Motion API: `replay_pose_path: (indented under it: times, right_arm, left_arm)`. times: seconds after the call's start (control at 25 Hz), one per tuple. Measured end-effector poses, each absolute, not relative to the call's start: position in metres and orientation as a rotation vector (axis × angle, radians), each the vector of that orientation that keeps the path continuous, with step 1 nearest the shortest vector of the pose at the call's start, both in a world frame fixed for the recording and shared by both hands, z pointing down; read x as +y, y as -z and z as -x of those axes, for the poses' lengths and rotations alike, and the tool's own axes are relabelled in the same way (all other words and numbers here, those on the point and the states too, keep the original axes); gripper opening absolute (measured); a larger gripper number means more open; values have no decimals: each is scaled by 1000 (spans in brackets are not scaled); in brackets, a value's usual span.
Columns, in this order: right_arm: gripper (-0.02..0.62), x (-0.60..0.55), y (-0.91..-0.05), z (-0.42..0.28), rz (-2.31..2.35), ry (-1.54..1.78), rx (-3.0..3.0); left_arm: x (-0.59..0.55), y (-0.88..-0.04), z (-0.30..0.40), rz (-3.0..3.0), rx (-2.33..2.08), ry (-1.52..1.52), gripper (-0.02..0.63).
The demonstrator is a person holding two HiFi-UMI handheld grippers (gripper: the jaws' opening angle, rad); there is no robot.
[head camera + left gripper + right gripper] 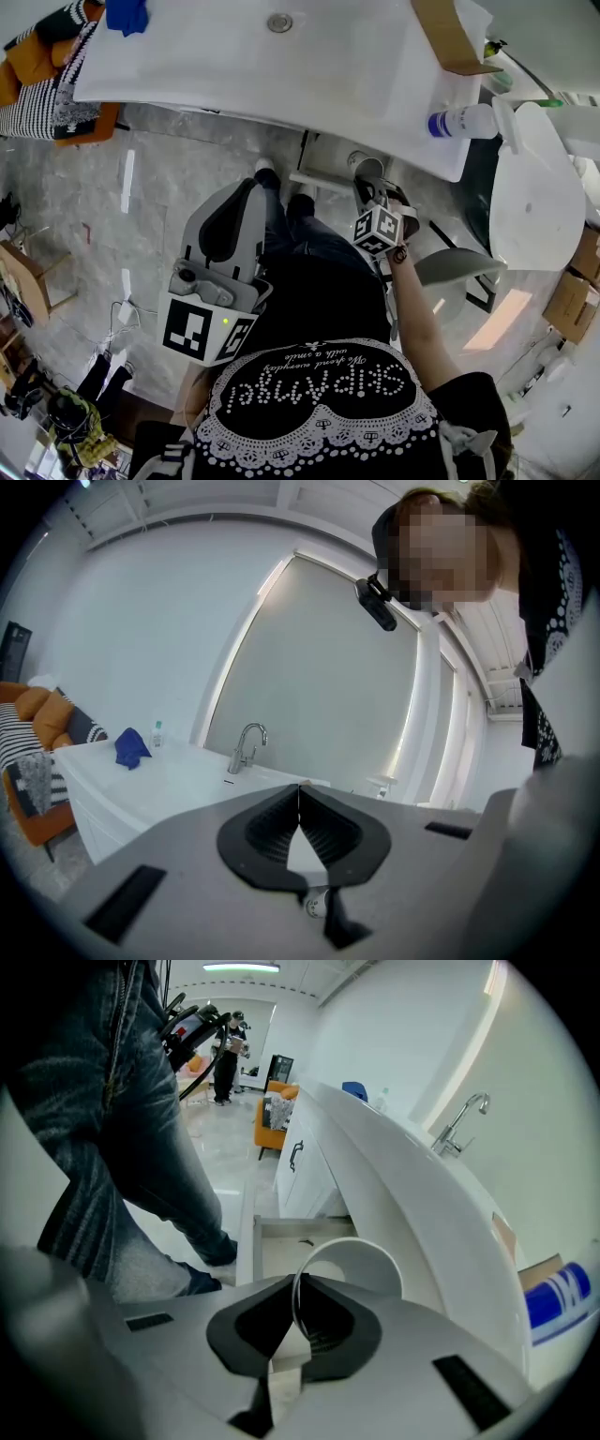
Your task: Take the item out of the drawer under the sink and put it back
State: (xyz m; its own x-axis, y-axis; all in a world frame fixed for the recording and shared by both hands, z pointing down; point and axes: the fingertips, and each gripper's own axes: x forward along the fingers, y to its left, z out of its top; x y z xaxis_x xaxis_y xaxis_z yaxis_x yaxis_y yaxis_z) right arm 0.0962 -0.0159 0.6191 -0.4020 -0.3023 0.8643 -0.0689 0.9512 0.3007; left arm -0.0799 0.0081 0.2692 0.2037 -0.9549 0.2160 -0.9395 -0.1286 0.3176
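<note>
- Two jaws of the right gripper (pixel 292 1283) are clenched on the wall of a white cup (pixel 361 1265), one jaw inside the rim and one outside, pinching the rim at its 9 o'clock
- The cup hangs just past the jaw tips, a little toward 1 o'clock in the right gripper view. Its mouth faces back at the gripper, so its long axis seems to run roughly along the jaws, pointing steeply down
- The drawer (pixel 272 1251) stands open beyond the cup at 11 o'clock, under the sink (pixel 422 1208). The cup looks clear of the drawer, over its front part
- My reading is that the next move turns on this short line from cup to drawer, which is down and toward 11 o'clock
- The left gripper (pixel 300 803) is pressed together on nothing. It is held near level, with the tap (pixel 246 747) at its 11 o'clock
- In the head view the left gripper sits at 7 o'clock of the drawer, farther off than the right one, so the right hand is the nearer
</note>
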Motion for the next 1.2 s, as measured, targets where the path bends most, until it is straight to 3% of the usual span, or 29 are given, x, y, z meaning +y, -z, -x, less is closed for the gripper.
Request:
replay_pose_path:
  times: [1.2]
  right_arm:
    - [25, -8, -521, -97, -578, 160, -2160]
  left_arm:
    - [18, -259, 69, -2202, -1688, 118, 6]
